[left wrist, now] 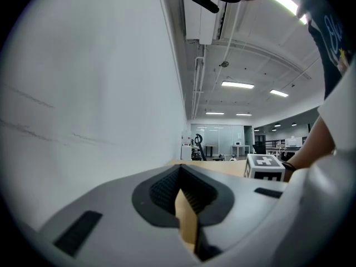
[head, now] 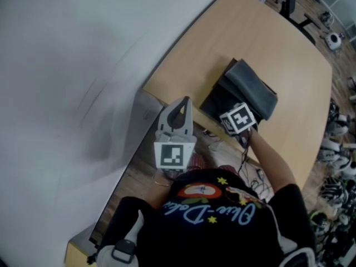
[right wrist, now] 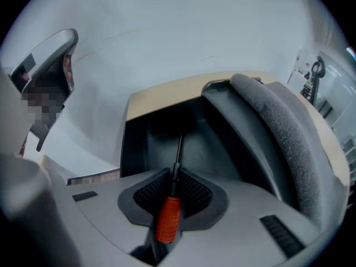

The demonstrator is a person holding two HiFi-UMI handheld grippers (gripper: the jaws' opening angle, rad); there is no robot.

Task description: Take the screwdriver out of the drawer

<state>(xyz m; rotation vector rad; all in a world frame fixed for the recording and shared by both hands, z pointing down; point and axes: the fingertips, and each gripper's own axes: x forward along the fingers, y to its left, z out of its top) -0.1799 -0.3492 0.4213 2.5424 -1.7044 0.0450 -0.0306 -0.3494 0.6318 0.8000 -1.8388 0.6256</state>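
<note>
A screwdriver with a red handle (right wrist: 168, 218) and a thin dark shaft lies between the pads of my right gripper (right wrist: 173, 174), which is shut on it. Its shaft points down into the open dark drawer (right wrist: 161, 132). A grey felt flap (right wrist: 278, 121) arches over the drawer's right side. In the head view the drawer (head: 219, 102) stands on the wooden table, and the right gripper's marker cube (head: 239, 119) sits at its near edge; the jaws are hidden there. My left gripper (head: 185, 102) hovers left of the drawer, shut and holding nothing, pointing level along the wall (left wrist: 181, 171).
The light wooden table (head: 261, 32) runs along a white wall (head: 67, 65). Loose cables (head: 253, 177) lie near the table's front edge. Several shoes (head: 336, 127) lie on the floor to the right.
</note>
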